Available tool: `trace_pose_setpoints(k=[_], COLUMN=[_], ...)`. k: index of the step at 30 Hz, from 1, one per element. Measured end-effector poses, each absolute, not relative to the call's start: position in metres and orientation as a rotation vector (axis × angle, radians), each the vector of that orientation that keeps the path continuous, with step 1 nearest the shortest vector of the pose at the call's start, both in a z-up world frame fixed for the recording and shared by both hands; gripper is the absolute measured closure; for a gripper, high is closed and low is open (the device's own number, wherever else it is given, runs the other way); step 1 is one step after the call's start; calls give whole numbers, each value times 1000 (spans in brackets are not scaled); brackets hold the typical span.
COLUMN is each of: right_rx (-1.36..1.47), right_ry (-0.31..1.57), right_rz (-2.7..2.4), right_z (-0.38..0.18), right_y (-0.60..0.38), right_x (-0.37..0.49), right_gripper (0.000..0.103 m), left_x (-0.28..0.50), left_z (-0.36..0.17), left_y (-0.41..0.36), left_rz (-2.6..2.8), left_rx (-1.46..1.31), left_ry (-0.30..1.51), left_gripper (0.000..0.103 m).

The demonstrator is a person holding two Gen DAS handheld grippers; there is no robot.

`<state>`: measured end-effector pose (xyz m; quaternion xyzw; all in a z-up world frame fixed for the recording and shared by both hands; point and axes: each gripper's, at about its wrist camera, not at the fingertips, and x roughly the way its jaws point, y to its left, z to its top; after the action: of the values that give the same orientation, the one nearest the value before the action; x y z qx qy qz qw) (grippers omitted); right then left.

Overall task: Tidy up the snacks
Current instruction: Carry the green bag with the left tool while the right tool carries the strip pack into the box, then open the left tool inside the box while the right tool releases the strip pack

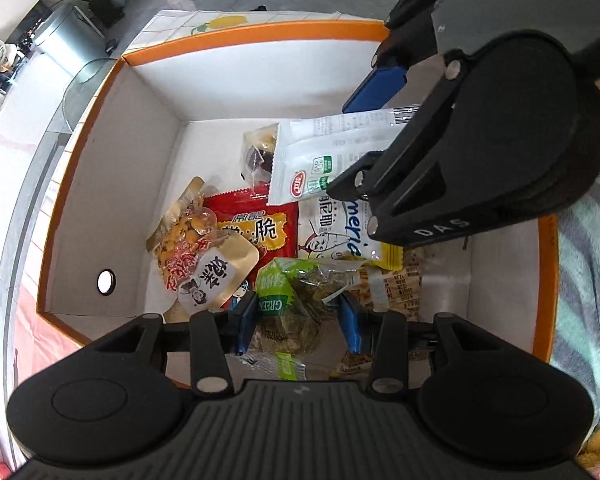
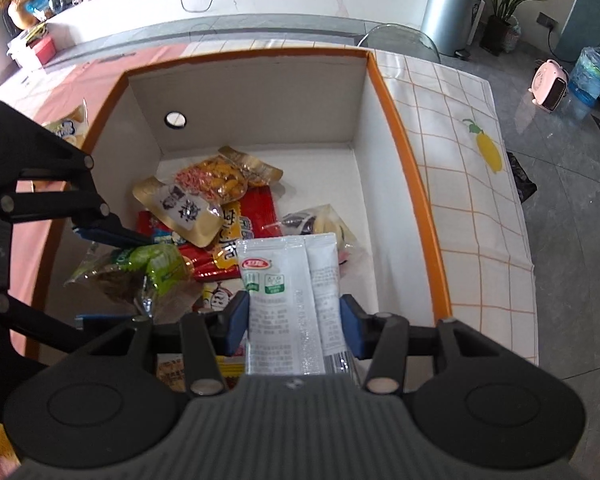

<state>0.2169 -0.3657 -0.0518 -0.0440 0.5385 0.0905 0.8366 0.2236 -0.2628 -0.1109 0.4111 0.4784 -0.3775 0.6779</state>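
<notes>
A white sachet [image 2: 288, 304] is held between the blue pads of the right tool [image 2: 294, 326]; the pads are closed on its sides, and its upper end points forward, over the snacks in the box [image 2: 404, 184]. In the left wrist view the same sachet [image 1: 324, 152] is seen above the pile, with the right tool [image 1: 380, 132] reaching in from the upper right.

The left tool [image 1: 298, 322] is closed around a green pack [image 1: 296, 296], which is pinched between its blue pads at the near side of the box [image 1: 80, 184]. In the right wrist view this green pack [image 2: 140, 276] is seen to the left of the right tool, gripped by the left tool [image 2: 100, 276].

Ahead of the left tool, a red bag [image 1: 256, 224] lies in the middle of the pile. A clear bag of orange snacks [image 1: 184, 232] lies to the left of it, and a beige pouch [image 1: 220, 276] rests on both. A white pack with blue letters [image 1: 340, 232] lies just to the right of the red bag, under the sachet.

The box stands on a tabletop [image 2: 460, 140] covered with a checked cloth.
</notes>
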Motion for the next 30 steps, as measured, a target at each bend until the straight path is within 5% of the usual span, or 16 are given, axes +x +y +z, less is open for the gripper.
trace_pose_setpoints(k=[23,30], right_rx=[-173,-232], right_ry=[1211,1165], right_rz=[143,117], right_z=[-68,-53], right_y=[-357,-347], right_x=[220,213], right_gripper=[54,44], left_x=[218,213], left_z=[-82,-61], left_y=[-244,-234], left_rz=[-887,-860], left_rx=[792,741], left_ry=[1025,981], left_gripper=[42,41])
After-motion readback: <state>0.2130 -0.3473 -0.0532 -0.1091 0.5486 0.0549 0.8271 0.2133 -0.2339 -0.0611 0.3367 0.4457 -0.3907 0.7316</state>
